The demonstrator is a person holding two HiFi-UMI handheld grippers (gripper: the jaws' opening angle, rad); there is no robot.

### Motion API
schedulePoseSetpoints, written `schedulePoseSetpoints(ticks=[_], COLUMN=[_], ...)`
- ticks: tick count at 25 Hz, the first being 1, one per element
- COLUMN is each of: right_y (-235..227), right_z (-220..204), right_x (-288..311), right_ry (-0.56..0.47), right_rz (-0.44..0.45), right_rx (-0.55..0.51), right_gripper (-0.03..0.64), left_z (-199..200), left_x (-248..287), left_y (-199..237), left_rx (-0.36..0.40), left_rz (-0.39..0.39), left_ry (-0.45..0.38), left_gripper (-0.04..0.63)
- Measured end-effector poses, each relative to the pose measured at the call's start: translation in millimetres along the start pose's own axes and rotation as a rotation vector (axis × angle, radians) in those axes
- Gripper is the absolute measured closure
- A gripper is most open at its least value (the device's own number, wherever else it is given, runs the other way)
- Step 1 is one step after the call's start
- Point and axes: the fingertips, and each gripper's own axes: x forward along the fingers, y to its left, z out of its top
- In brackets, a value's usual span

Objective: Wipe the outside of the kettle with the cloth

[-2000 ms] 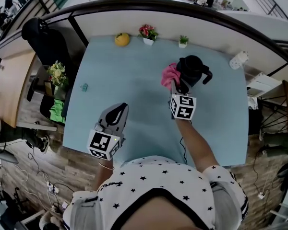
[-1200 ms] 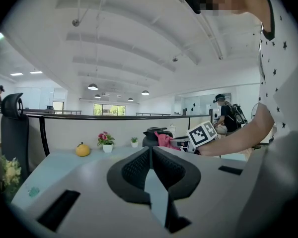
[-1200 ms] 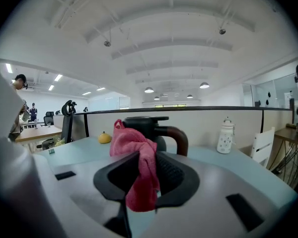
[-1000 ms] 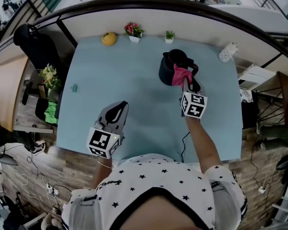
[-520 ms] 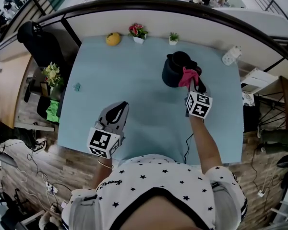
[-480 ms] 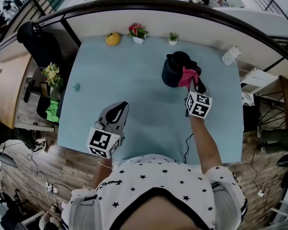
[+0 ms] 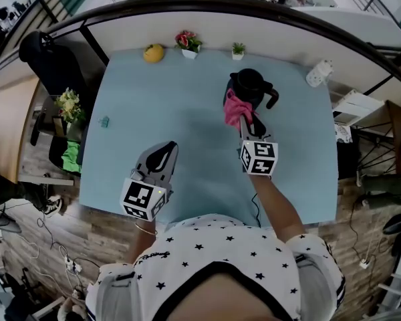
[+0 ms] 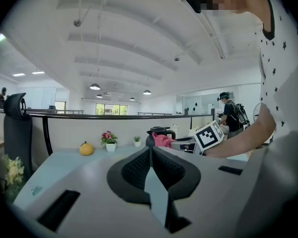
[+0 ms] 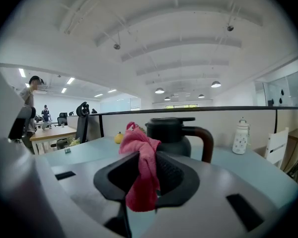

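Note:
A black kettle (image 7: 251,87) with a lid and a side handle stands upright on the far right part of the light blue table (image 7: 167,119). My right gripper (image 7: 243,124) is shut on a pink cloth (image 7: 236,110), which lies against the kettle's near left side. In the right gripper view the cloth (image 9: 141,167) hangs from the closed jaws just in front of the kettle (image 9: 173,133). My left gripper (image 7: 159,160) hovers over the table's near edge, shut and holding nothing. In the left gripper view the kettle (image 8: 156,135) and the cloth (image 8: 163,140) are small and far off.
Along the table's far edge stand an orange fruit (image 7: 153,52), a pot of pink flowers (image 7: 188,43) and a small green plant (image 7: 238,49). A white bottle (image 7: 318,73) sits at the far right corner. A small teal clip (image 7: 104,122) lies near the left edge.
My right gripper has carried the cloth from the kettle's right side, by the handle, round to its near left side. The left gripper has stayed still.

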Motion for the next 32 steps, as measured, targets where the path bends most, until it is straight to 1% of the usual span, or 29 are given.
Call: schedulePoseSetpoints(ticks=[3, 5, 11, 16, 20, 32], right_y=[23.6, 34.0, 45.9, 39.6, 34.4, -1.3], right_z=[-6.2, -13.0, -30.1, -43.9, -50.3, -55.1], right_x=[16.2, 29.2, 61.0, 73.7, 69.7, 32.3], right_ry=[0.023, 0.047, 0.089, 0.119, 0.129, 0.122], right_rz=[0.032, 0.036, -0.013, -0.074, -0.091, -0.14], right_rx=[0.013, 0.034, 0.075, 0.095, 0.098, 0.105], right_gripper=[0.52, 0.52, 0.52, 0.52, 0.52, 0.52], left_z=[-1.9, -3.4, -10.1, -13.9, -15.3, -10.8], left_x=[-1.1, -2.0, -7.7, -9.3, -7.8, 12.8], left_y=[3.7, 7.5, 25.0, 36.5, 39.2, 9.7], left_rx=[-0.003, -0.006, -0.02, -0.026, -0.026, -0.009], left_rz=[0.0, 0.004, 0.033, 0.046, 0.043, -0.039], left_ry=[0.002, 0.005, 0.021, 0.028, 0.033, 0.025], left_gripper=[0.557, 0.557, 0.557, 0.557, 0.557, 0.557])
